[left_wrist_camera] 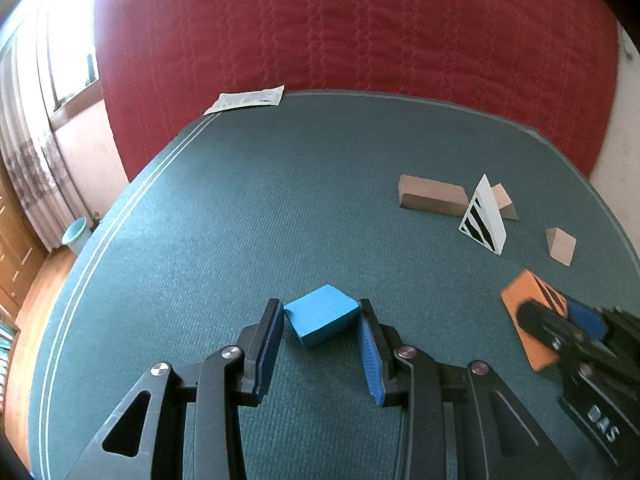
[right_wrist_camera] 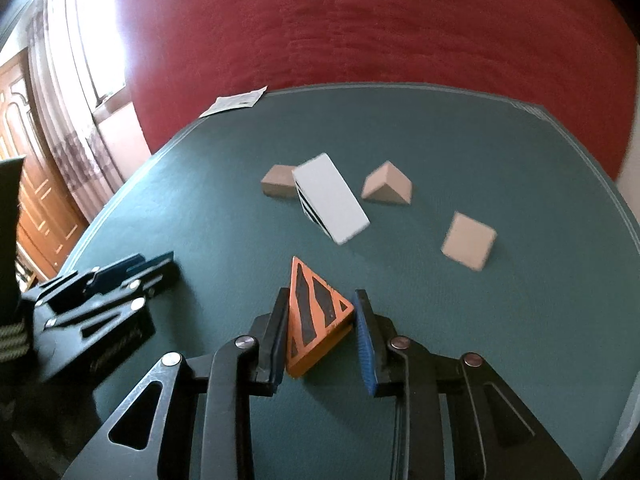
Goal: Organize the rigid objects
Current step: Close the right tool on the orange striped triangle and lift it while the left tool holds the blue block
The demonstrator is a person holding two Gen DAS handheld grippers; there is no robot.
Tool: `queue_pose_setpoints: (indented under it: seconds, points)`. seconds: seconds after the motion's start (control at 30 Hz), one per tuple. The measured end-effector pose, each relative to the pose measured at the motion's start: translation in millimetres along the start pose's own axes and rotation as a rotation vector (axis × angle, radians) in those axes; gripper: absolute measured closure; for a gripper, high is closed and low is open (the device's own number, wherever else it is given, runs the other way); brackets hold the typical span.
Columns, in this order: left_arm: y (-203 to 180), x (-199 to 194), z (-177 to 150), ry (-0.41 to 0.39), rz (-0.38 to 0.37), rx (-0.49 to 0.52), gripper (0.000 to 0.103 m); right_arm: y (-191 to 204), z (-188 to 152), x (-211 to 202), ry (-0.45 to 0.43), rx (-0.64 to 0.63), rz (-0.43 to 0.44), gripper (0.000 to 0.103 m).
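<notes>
The left gripper [left_wrist_camera: 322, 322] has its fingers clamped on a blue block [left_wrist_camera: 322, 315], one pad on each side, with the block sitting on the green table mat [left_wrist_camera: 240, 220]. The block is turned a bit, so one corner pokes toward the left pad.

The right gripper [right_wrist_camera: 321, 326] is closed on an orange wedge [right_wrist_camera: 316, 320] with black stripes on its triangular face (kind of tiger-ish). Both pads press against it. In the left wrist view the same wedge [left_wrist_camera: 528, 312] shows at the right edge with the right gripper's black fingers over it.

Further back on the mat there's a white wedge [right_wrist_camera: 330, 204] with black stripes on its end, lying tilted. A plain wooden block [right_wrist_camera: 277, 181] sits just behind its left side, touching or nearly so, can't tell which. A wooden triangular piece [right_wrist_camera: 387, 184] is near its right, and another wooden piece [right_wrist_camera: 469, 240] sits apart, further right.

A sheet of paper [left_wrist_camera: 246, 100] lies at the far edge of the mat, partly over the red quilted cover [left_wrist_camera: 360, 32] behind it.
</notes>
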State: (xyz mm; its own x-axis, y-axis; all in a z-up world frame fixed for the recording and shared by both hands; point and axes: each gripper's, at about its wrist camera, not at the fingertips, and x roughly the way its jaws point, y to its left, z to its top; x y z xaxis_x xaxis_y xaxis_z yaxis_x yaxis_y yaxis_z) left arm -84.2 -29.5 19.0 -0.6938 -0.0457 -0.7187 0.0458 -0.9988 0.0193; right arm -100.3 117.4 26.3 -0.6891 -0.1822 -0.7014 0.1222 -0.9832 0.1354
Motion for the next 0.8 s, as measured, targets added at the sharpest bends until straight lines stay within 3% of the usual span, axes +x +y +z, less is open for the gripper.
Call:
queue_pose_setpoints:
  seconds: [0.4, 0.8]
  points:
    - [-8.0, 0.2, 4.6, -0.031, -0.020, 0.025, 0.064, -10.7, -27.0, -33.4, -0.001, 0.057, -0.008, 0.073]
    - [-23.7, -2.7, 5.5, -0.037, -0.151, 0.074, 0.064, -35.3, -46.3, -68.2, -0.028, 0.125, -0.037, 0.073]
